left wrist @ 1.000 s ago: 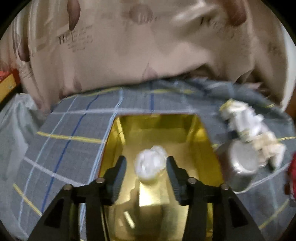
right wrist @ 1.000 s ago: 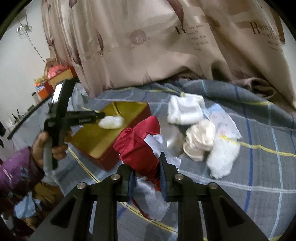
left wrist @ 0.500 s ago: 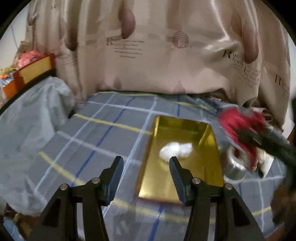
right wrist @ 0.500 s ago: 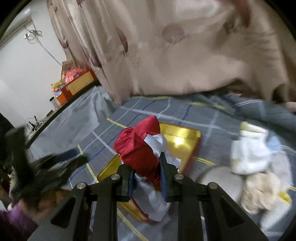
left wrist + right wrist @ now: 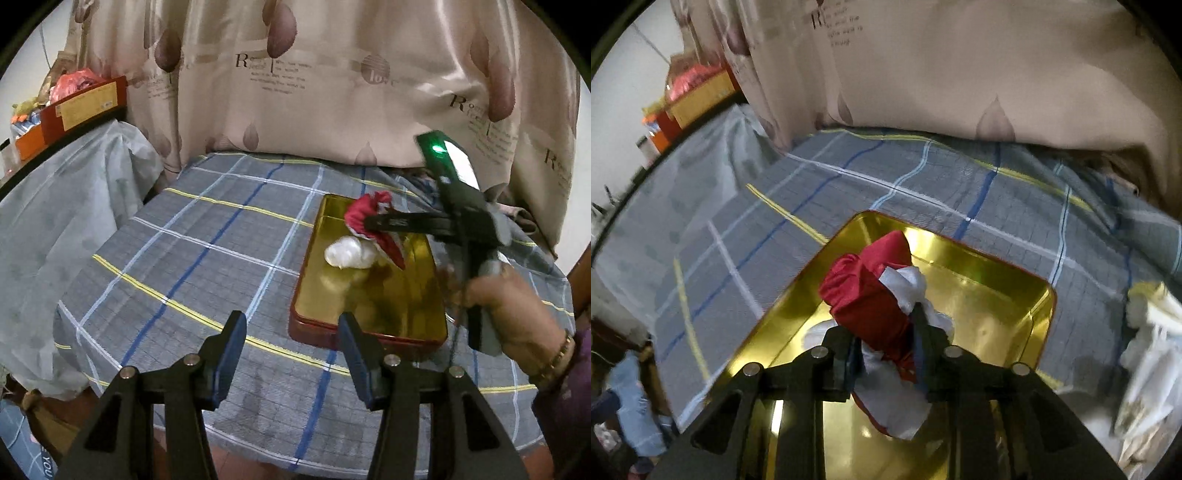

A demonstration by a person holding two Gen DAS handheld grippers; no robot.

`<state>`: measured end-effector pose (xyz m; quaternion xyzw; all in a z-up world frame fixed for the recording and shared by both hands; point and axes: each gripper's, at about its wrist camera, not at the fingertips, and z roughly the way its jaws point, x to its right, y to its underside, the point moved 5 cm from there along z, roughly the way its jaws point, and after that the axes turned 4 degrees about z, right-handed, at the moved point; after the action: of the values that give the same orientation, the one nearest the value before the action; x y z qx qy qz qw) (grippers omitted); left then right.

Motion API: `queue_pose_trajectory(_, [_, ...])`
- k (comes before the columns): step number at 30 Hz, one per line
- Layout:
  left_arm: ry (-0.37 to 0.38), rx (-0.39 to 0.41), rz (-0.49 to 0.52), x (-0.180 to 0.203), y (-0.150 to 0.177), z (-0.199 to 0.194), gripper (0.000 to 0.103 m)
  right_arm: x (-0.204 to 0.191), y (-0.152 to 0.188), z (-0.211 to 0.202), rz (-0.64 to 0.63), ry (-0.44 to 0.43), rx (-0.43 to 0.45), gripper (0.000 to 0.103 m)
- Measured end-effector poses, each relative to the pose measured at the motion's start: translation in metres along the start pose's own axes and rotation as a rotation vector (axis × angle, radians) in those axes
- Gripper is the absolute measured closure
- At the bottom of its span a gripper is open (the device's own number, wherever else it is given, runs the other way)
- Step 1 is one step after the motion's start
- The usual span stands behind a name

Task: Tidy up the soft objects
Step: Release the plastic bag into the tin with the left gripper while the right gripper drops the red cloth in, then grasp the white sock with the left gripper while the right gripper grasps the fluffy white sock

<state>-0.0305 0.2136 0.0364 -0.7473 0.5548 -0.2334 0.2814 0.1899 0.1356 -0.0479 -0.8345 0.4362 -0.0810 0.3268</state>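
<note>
A gold tin with a red rim lies on the grey plaid cloth; it also shows in the right wrist view. A white soft ball lies inside it. My right gripper is shut on a red and white cloth bundle and holds it over the tin; in the left wrist view the bundle hangs above the white ball. My left gripper is open and empty, pulled back near the table's front edge, left of the tin.
A beige printed curtain hangs behind the table. White soft items lie right of the tin. A covered surface with red and orange boxes stands at the left. The person's hand holds the right gripper.
My left gripper let go of the white ball into the tin and drew back. My right gripper carried the red bundle left, over the tin.
</note>
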Motion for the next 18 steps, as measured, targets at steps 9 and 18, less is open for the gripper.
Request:
queue_pose_trajectory(9, [0.017, 0.023, 0.039, 0.014, 0.000, -0.001, 0.050, -0.005, -0.003, -0.076, 0.014, 0.010, 0.323, 0.014])
queue_pose_trajectory(18, [0.093, 0.066, 0.232, 0.075, -0.005, -0.012, 0.050, 0.075, 0.114, -0.203, 0.087, 0.205, 0.575, 0.001])
